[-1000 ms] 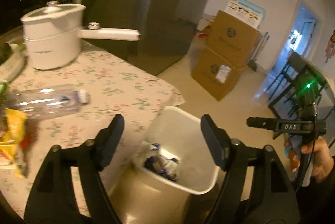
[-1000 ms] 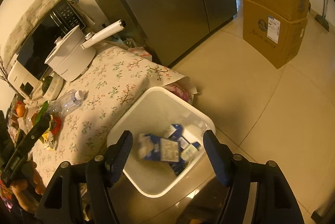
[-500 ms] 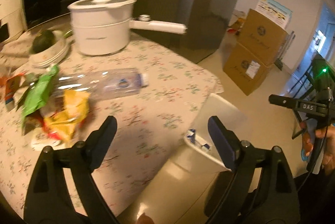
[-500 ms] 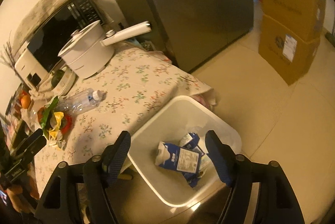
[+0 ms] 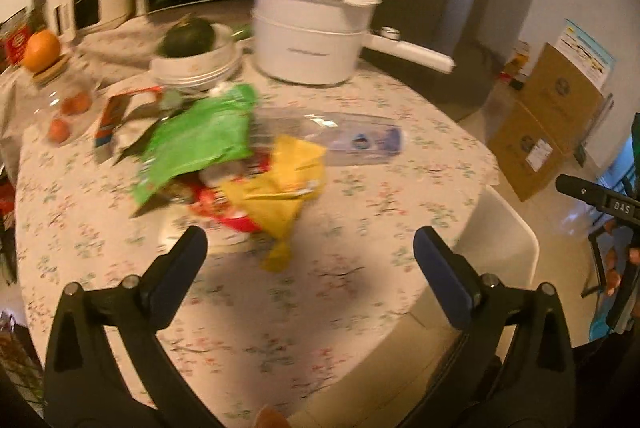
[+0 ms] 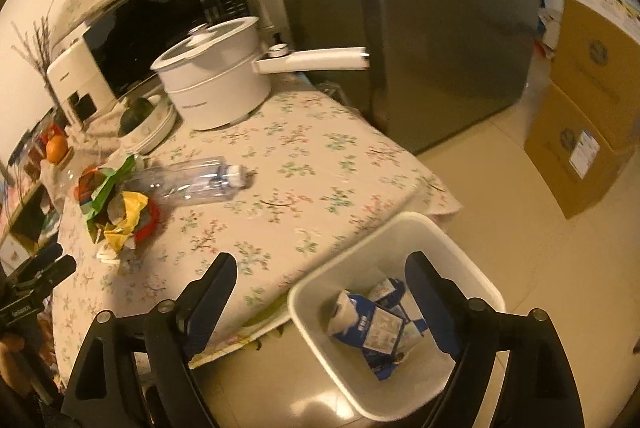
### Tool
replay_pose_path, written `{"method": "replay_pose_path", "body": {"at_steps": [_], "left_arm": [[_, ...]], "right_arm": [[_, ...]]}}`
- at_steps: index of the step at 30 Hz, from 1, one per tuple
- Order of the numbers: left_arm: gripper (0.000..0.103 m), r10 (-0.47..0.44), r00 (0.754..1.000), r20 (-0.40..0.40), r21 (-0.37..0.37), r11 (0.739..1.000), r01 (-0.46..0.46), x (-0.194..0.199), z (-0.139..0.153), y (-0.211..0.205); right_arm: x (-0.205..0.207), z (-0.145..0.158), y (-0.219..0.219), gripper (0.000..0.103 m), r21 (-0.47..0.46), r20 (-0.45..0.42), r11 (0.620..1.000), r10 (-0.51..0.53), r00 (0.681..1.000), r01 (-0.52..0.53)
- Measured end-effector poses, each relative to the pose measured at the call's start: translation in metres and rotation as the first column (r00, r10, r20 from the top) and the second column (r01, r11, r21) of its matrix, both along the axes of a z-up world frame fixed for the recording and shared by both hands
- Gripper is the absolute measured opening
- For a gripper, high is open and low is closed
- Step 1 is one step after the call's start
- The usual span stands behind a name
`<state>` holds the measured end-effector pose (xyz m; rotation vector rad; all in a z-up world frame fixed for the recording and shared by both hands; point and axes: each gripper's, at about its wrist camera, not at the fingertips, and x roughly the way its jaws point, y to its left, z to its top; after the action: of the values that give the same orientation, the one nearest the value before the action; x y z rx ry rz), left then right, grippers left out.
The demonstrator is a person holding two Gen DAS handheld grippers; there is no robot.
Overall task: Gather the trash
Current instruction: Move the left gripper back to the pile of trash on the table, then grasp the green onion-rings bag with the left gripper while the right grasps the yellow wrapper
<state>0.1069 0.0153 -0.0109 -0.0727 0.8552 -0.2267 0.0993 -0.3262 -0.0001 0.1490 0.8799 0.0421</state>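
Observation:
A heap of wrappers lies on the floral table: a green bag (image 5: pixel 200 144), a yellow wrapper (image 5: pixel 280 188) and a red one (image 5: pixel 236 216); the same heap (image 6: pixel 120 212) shows in the right wrist view. An empty clear bottle (image 5: pixel 352 140) (image 6: pixel 192 180) lies beside it. The white bin (image 6: pixel 436 232) (image 5: pixel 504 240) stands on the floor at the table's edge with blue-and-white cartons (image 6: pixel 376 324) inside. My left gripper (image 5: pixel 310 252) hangs above the table, just short of the heap, jaws opening, nothing between them. My right gripper (image 6: pixel 320 276) hovers over the bin's near-left rim, jaws opening, empty.
A white pot (image 5: pixel 312 36) with a long handle, a bowl holding a dark fruit (image 5: pixel 188 40), an orange (image 5: pixel 40 48), a microwave (image 6: pixel 168 20) and a white appliance (image 5: pixel 88 0) crowd the table's far side. A grey fridge (image 6: pixel 420 28) and cardboard boxes (image 6: pixel 588 108) stand beyond.
My left gripper swung from above the bin to over the table, facing the wrapper heap, jaws wider. The right gripper drifted toward the table edge, and its jaws spread too.

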Motion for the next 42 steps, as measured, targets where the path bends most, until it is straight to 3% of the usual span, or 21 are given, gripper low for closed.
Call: {"method": "replay_pose_path", "body": {"at_steps": [13,20,23,26,28,32,34,37,39,42], "left_arm": [[0.102,0.189,0.981,-0.038,0.056,0.981,-0.187,0.015,-0.017,0.088],[0.102,0.151,0.988,-0.032,0.148,0.978,-0.145,0.046,-0.035,0.082],[0.101,0.134,0.991,-0.007,0.127,0.983,-0.132,0.059,-0.037,0.079],[0.09,0.089,0.996,0.005,0.101,0.991,-0.089,0.072,-0.038,0.072],[0.082,0.067,0.998,-0.001,0.121,0.99,-0.066,0.079,-0.042,0.064],[0.055,0.044,0.999,-0.028,0.132,0.99,-0.04,0.09,-0.053,0.058],[0.05,0.042,0.999,-0.027,0.129,0.991,-0.039,0.091,-0.053,0.058],[0.031,0.035,0.999,-0.004,0.13,0.991,-0.034,0.091,-0.048,0.059],[0.014,0.037,0.999,0.005,0.132,0.991,-0.037,0.091,-0.045,0.062],[0.006,0.056,0.998,0.016,0.128,0.99,-0.057,0.089,-0.04,0.069]], "right_arm": [[0.039,0.004,0.093,0.09,-0.021,0.005,0.991,0.13,0.991,-0.13],[0.056,-0.014,0.136,0.091,-0.066,-0.038,0.979,0.19,0.981,-0.193],[0.062,-0.022,0.147,0.091,-0.07,-0.055,0.976,0.203,0.978,-0.207],[0.068,-0.03,0.158,0.091,-0.064,-0.074,0.974,0.213,0.974,-0.218],[0.072,-0.033,0.164,0.091,-0.059,-0.083,0.972,0.22,0.972,-0.226],[0.078,-0.039,0.175,0.09,-0.059,-0.092,0.97,0.229,0.969,-0.235],[0.08,-0.041,0.178,0.091,-0.054,-0.095,0.97,0.231,0.968,-0.237],[0.082,-0.043,0.183,0.091,-0.042,-0.099,0.97,0.235,0.967,-0.24],[0.084,-0.045,0.187,0.091,-0.034,-0.103,0.969,0.241,0.965,-0.245],[0.085,-0.049,0.194,0.091,-0.029,-0.11,0.966,0.253,0.961,-0.258]]}}
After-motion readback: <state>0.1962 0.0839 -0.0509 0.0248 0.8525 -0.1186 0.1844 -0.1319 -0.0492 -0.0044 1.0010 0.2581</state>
